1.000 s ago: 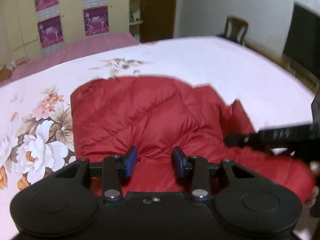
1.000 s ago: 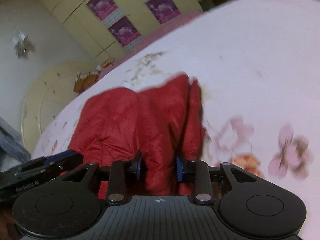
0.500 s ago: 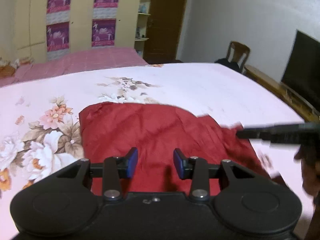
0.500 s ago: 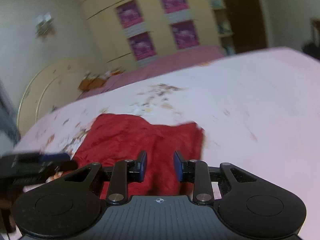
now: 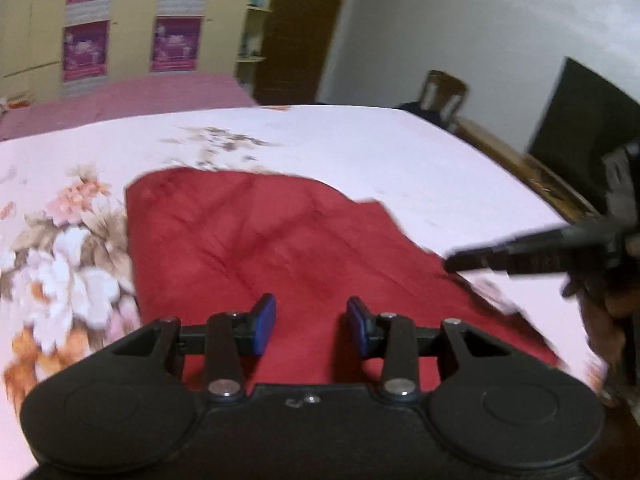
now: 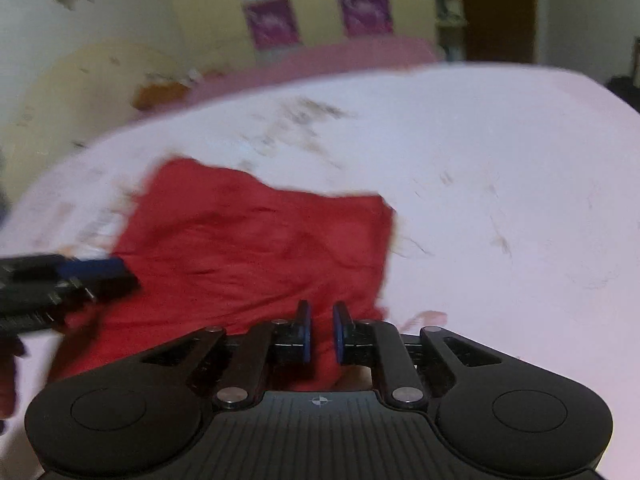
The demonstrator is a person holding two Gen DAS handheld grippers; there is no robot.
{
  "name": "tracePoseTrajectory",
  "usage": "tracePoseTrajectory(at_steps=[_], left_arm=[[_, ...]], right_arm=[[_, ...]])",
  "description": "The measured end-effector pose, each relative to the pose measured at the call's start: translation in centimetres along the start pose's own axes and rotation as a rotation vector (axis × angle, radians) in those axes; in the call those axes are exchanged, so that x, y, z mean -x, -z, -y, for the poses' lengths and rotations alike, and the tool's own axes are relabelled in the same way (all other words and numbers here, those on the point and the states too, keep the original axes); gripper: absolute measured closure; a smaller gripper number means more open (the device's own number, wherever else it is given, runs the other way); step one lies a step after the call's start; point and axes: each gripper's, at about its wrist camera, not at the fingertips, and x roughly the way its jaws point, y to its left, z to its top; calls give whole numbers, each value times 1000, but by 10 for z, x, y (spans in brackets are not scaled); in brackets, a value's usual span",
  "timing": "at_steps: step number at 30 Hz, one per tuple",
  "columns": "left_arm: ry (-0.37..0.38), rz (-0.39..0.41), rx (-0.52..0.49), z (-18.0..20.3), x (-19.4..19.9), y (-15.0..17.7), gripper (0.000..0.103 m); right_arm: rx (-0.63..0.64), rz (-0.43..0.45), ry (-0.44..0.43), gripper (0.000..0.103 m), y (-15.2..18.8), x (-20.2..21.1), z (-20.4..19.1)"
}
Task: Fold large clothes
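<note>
A red padded jacket (image 5: 260, 248) lies folded flat on the floral bedspread (image 5: 400, 160); it also shows in the right wrist view (image 6: 256, 240). My left gripper (image 5: 311, 326) is open and empty, held above the jacket's near edge. My right gripper (image 6: 320, 332) has its jaws narrowed to a small gap above the jacket's near right corner, with red cloth seen through the gap; I cannot tell if it grips it. The right gripper also shows at the right of the left wrist view (image 5: 520, 254), and the left gripper shows at the left of the right wrist view (image 6: 68, 280).
The bed (image 6: 500, 160) stretches wide to the right and far side. A wardrobe with purple posters (image 5: 132, 20), a dark door (image 5: 304, 28), a chair (image 5: 444, 96) and a dark screen (image 5: 588, 120) stand beyond the bed. A second pink bed (image 5: 132, 96) lies behind.
Both grippers have lifted and drawn back from the jacket, which now lies flatter. The right gripper's jaws have narrowed. The left stays open.
</note>
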Motion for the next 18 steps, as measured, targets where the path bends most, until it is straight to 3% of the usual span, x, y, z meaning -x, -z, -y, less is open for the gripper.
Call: tracePoseTrajectory(at_steps=[3, 7, 13, 18], left_arm=[[4, -11, -3, 17, 29, 24, 65], [-67, -12, -32, 33, 45, 50, 66], [-94, -31, -21, 34, 39, 72, 65], [-106, -51, 0, 30, 28, 76, 65]], right_arm=[[43, 14, -99, 90, 18, 35, -18], [69, -8, -140, 90, 54, 47, -35], [76, -74, -102, 91, 88, 28, -38], [51, -122, -83, 91, 95, 0, -32]])
